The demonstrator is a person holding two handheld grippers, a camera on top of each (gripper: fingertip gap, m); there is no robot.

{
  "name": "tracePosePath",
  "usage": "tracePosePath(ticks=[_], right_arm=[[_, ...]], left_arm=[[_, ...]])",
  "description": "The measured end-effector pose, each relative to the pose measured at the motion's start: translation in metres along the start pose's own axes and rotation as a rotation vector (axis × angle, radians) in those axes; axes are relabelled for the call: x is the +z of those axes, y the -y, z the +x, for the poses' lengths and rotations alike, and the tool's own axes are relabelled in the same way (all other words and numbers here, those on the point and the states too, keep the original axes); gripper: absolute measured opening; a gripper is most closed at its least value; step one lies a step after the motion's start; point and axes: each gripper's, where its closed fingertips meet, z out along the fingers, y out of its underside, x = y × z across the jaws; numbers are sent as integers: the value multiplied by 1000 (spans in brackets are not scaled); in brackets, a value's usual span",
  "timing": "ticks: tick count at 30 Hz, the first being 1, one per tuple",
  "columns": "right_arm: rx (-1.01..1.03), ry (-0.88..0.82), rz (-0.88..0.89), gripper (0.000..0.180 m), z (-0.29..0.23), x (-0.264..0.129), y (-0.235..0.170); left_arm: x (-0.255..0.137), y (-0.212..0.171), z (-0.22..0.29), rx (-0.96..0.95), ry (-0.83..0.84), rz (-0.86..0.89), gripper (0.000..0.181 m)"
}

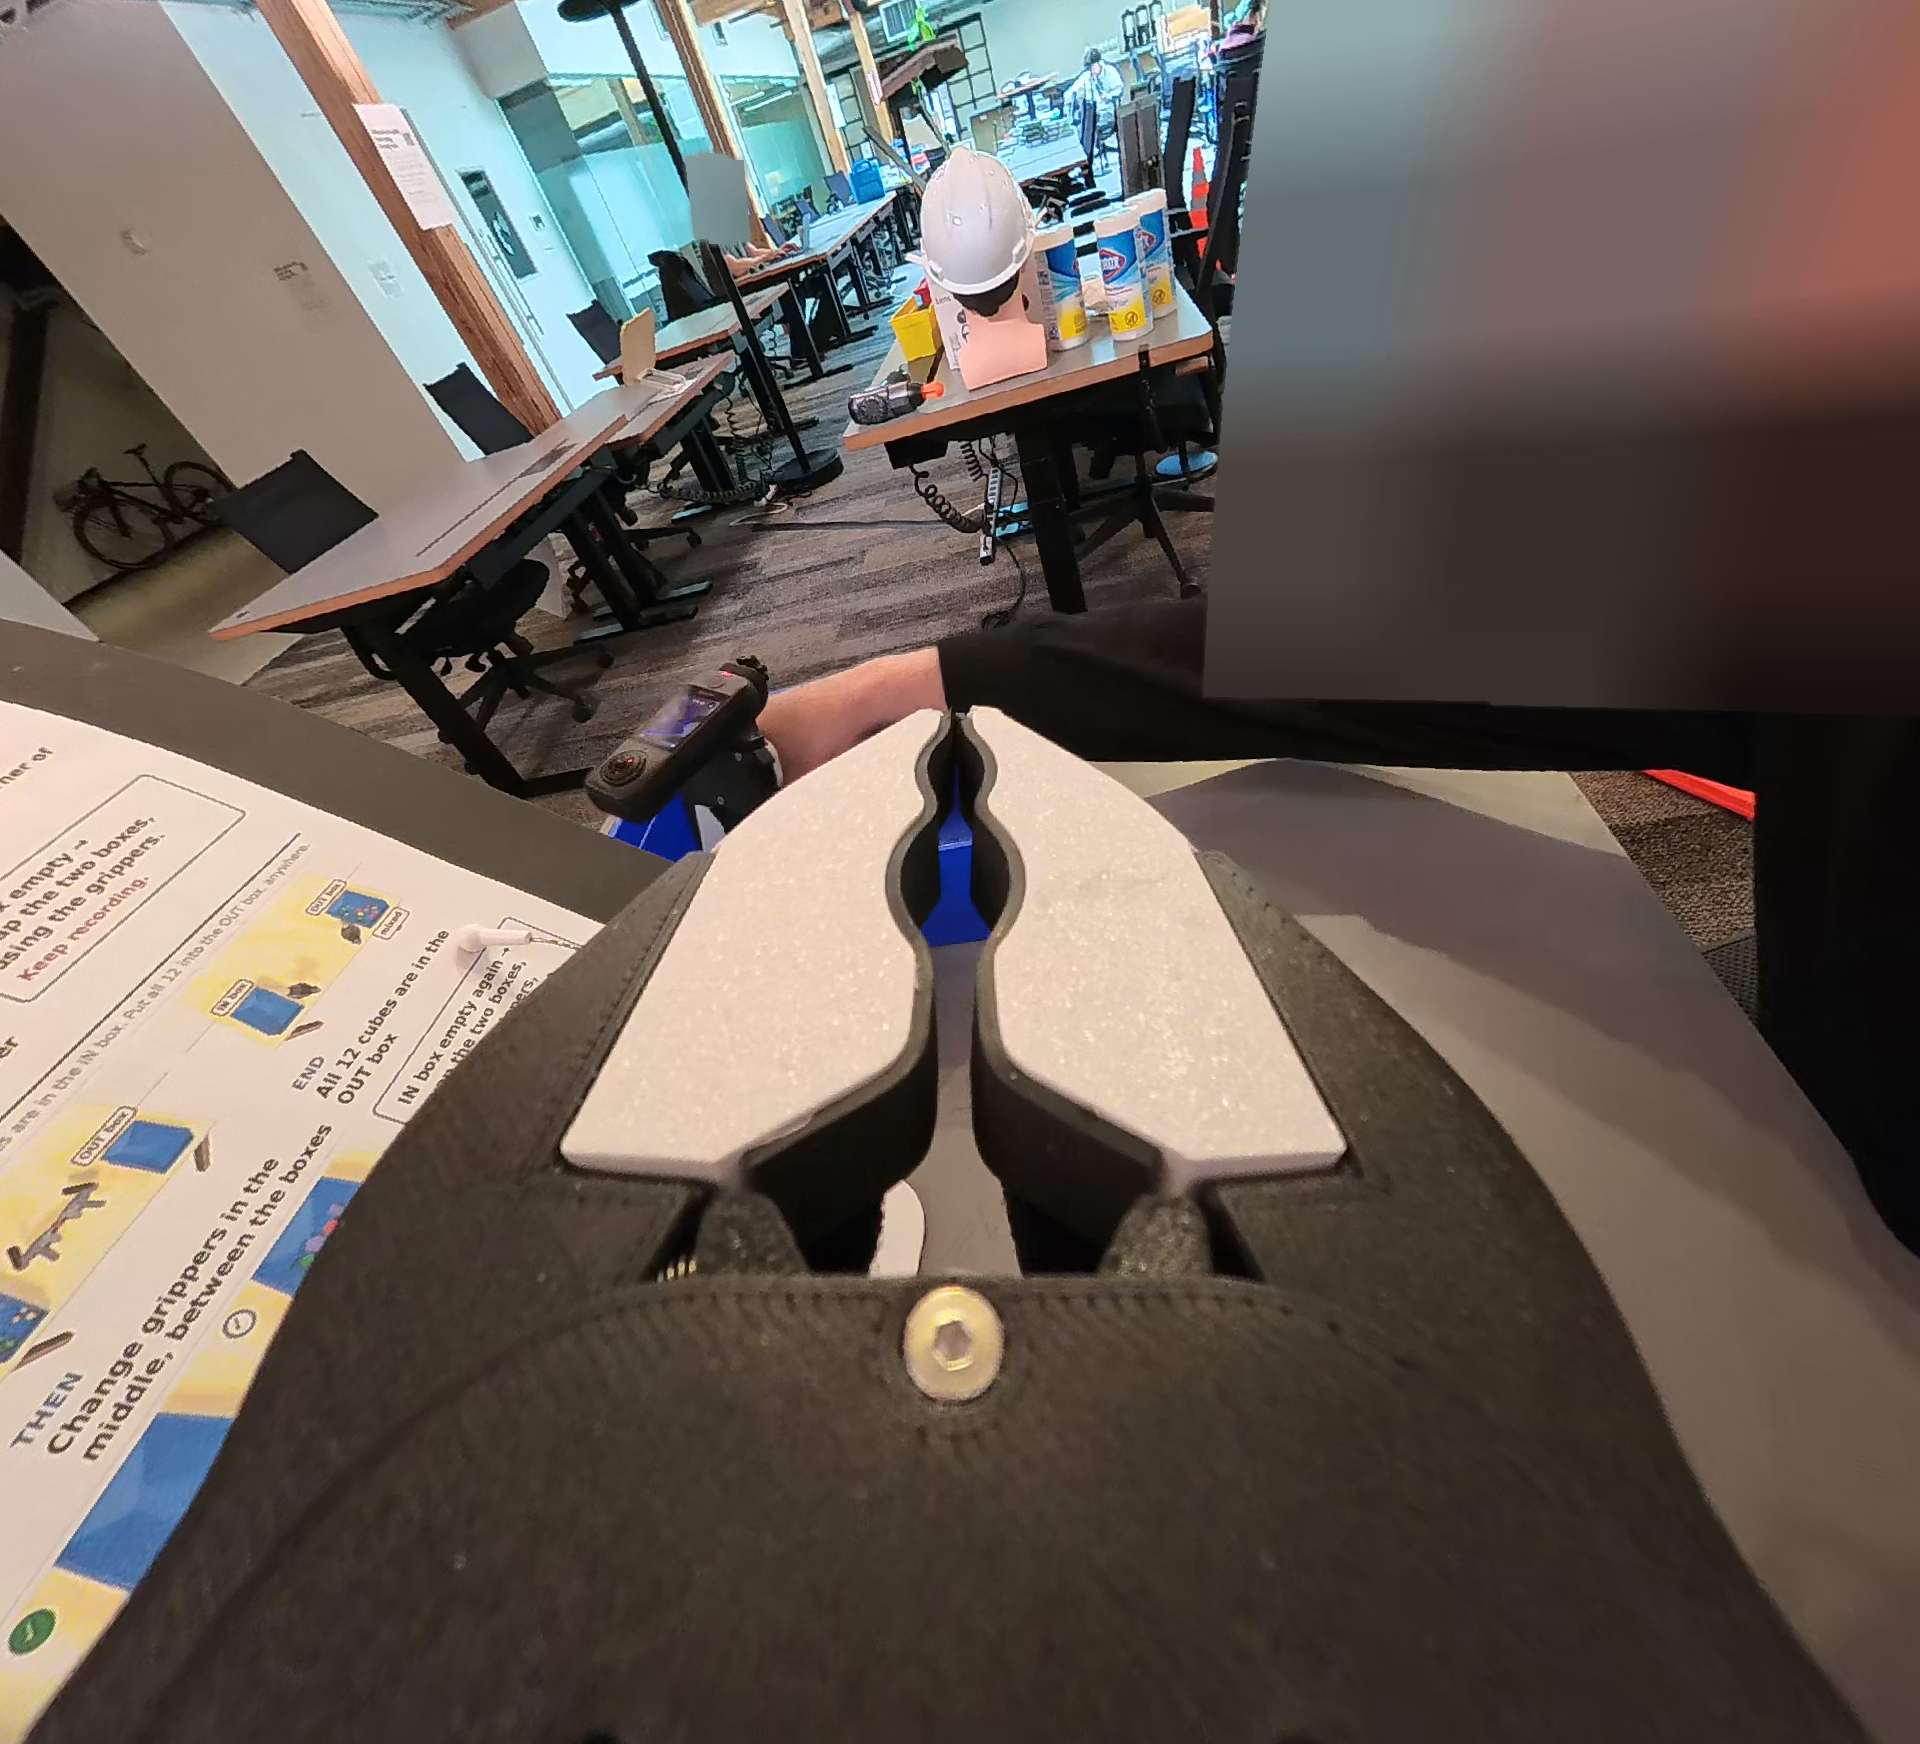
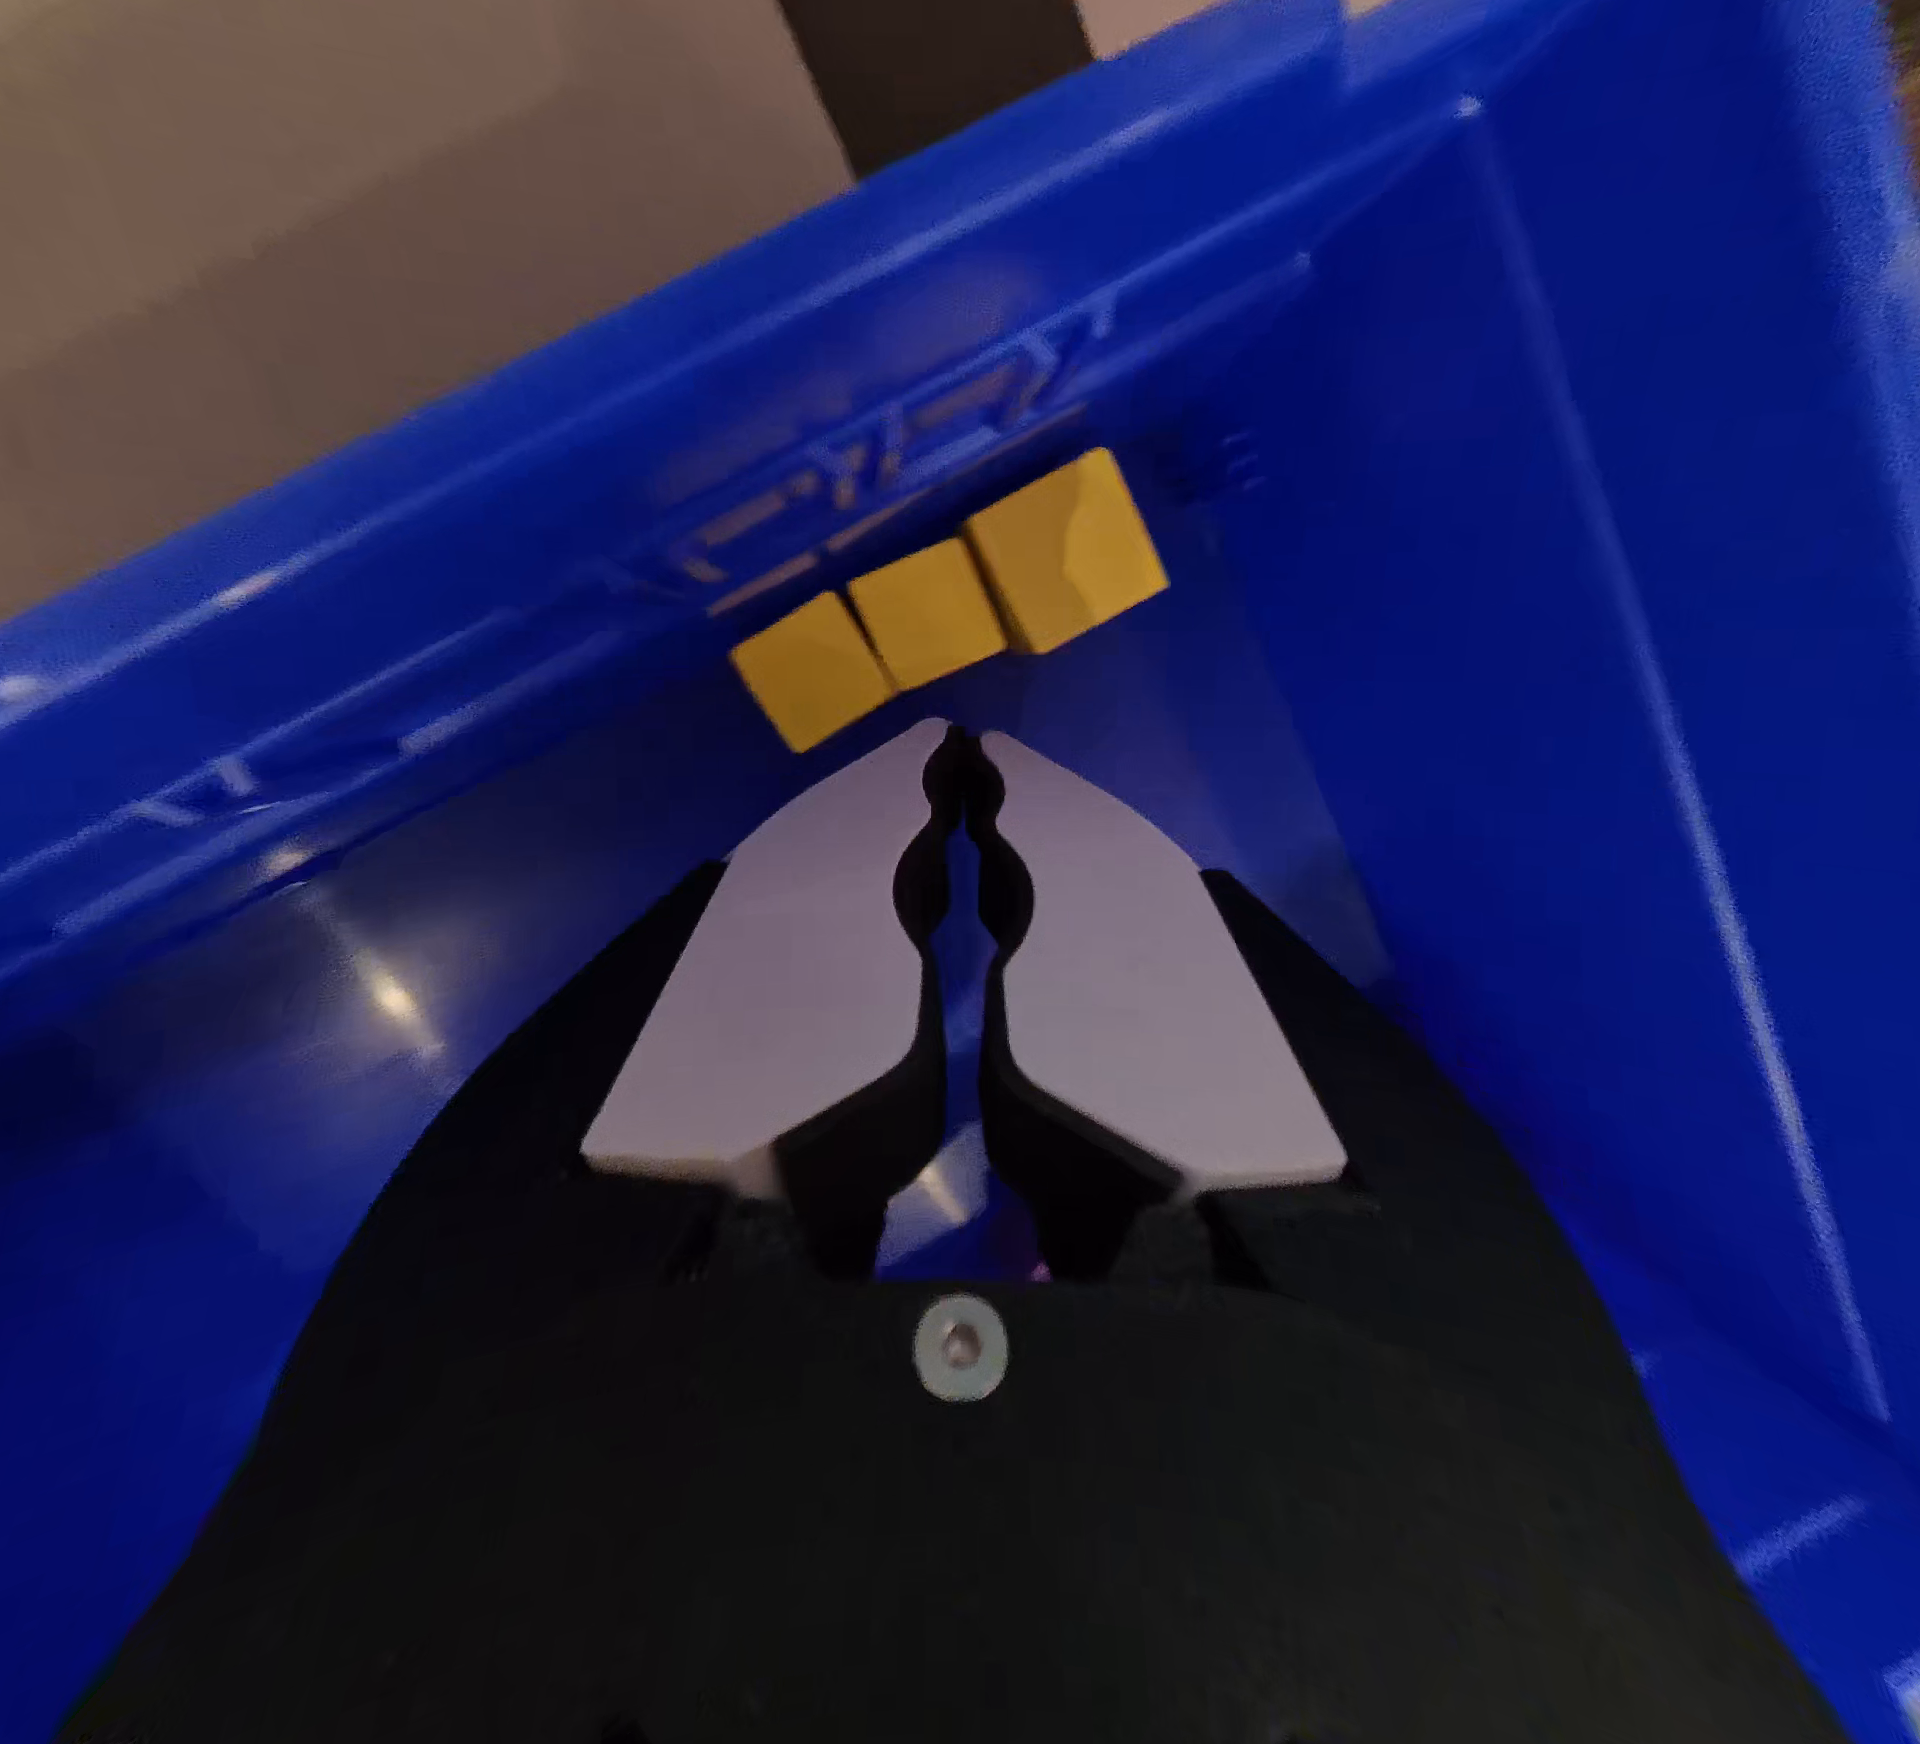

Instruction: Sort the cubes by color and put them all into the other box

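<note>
Left gripper (image 1: 961,715): tips pressed together, nothing between them. It is held low over a grey table (image 1: 1455,1019), pointing out towards an open office.

Right gripper (image 2: 961,736): tips pressed together, nothing pinched. It reaches inside a blue box (image 2: 1558,551), aimed at the far wall near a corner.

Yellow cubes: three, in a row along the base of the far wall of the blue box. The left cube (image 2: 805,684), middle cube (image 2: 925,614) and right cube (image 2: 1070,551) sit side by side, touching or nearly so. The right gripper's tips are just beside the left and middle cubes, not touching them as far as the blur allows.

Blue box, left wrist view: only a blue sliver (image 1: 961,884) shows through the gap between the left gripper's fingers; whether it is the same box cannot be told.

Instruction sheet (image 1: 156,1071): printed paper with pictures, lying on the table to the left of the left gripper.

Camera (image 1: 675,744): black, handheld kind, beyond the left gripper's tips, near a person's forearm (image 1: 852,707).

Background: desks, chairs, a white hard hat (image 1: 975,224) and wipe canisters (image 1: 1117,271) on a far desk.
</note>
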Motion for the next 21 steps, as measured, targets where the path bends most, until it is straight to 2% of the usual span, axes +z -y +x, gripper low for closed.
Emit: tracePosePath(ticks=[12,21], right_arm=[[-3,-62,16,0,6,10,8],[-5,-30,-16,0,-10,-3,-8]], left_arm=[[1,0,2,6,-4,-4,0],[0,1,1,5,0,-1,0]])
